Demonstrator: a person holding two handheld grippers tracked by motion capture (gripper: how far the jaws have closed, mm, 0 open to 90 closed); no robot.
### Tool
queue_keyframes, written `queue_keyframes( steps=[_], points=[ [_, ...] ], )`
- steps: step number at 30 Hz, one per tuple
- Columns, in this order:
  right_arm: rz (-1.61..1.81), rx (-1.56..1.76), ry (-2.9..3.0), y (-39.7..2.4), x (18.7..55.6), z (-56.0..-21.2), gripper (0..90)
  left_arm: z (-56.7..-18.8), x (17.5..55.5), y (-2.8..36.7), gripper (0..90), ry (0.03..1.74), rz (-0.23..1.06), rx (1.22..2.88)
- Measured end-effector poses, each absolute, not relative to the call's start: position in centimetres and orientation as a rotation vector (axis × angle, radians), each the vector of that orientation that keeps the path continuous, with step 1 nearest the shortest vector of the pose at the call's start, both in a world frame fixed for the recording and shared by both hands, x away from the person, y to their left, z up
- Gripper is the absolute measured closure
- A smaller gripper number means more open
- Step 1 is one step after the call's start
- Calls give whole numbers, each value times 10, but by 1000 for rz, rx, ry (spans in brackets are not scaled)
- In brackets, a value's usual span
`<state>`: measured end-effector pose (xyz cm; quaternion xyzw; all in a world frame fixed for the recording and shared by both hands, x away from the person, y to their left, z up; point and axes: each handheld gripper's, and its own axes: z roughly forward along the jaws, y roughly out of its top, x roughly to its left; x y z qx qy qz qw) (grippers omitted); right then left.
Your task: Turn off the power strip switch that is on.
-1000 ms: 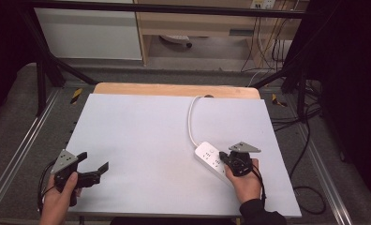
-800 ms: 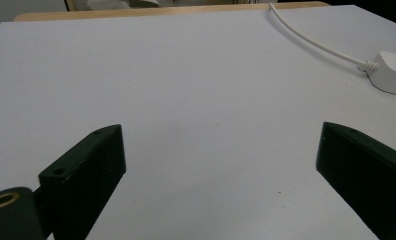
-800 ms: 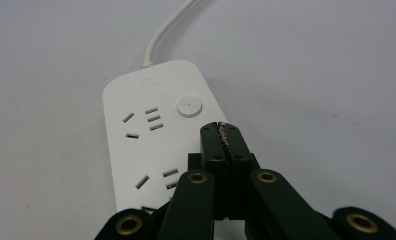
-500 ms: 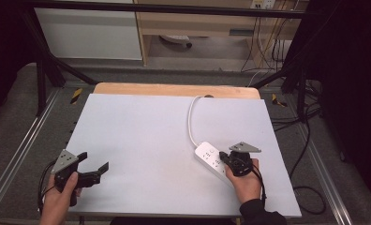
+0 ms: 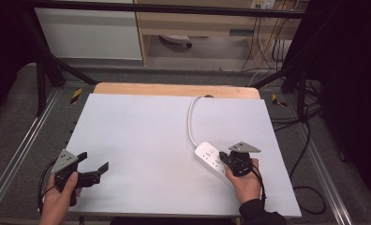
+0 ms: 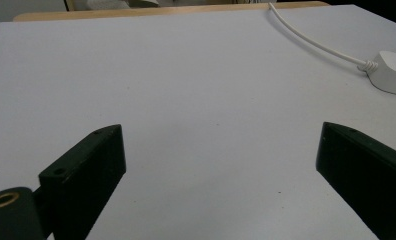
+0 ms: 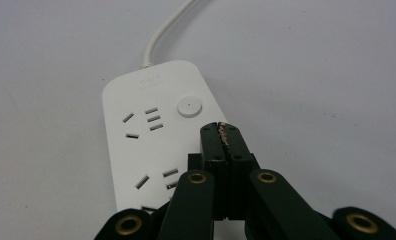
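Item: power strip [image 5: 213,161], white, flat on worktop [image 5: 141,136], right-of-centre, cord [image 5: 191,119] running to far edge.
Right gripper [image 7: 222,131]: fingers clenched, empty, tips poised over strip just short of round button [image 7: 190,106].
Step judged: lining up to press switch; next calls for short forward-and-down push.
Left gripper [image 5: 95,169]: fingers released, idle near left edge (well apart from strip).
Room: broad bare surface between grippers; strip lies near right edge, less margin there.

Jaws spread wide over white table [image 6: 186,90], power strip [image 6: 393,72] beyond.
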<state>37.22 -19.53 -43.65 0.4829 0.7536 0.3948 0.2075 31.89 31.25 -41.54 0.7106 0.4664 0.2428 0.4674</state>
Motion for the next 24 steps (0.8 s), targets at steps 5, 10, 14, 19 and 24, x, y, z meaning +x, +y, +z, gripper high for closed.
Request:
queue_keyframes(
  steps=[5, 10, 14, 19, 24],
  points=[
    [1098, 1324, 2105, -196, 372, -436, 900, -415, 319, 312, 56, 1143, 598, 1745],
    [1133, 1336, 2100, -198, 374, -435, 900, -416, 319, 313, 56, 1145, 599, 1745],
    [1137, 1337, 2098, -198, 374, -435, 900, -415, 319, 313, 56, 1143, 597, 1741],
    [1139, 1338, 2099, -200, 372, -434, 900, -415, 319, 313, 56, 1140, 598, 1736],
    [1168, 1324, 2091, -201, 370, -431, 900, -415, 319, 313, 56, 1140, 596, 1742]
  ],
)
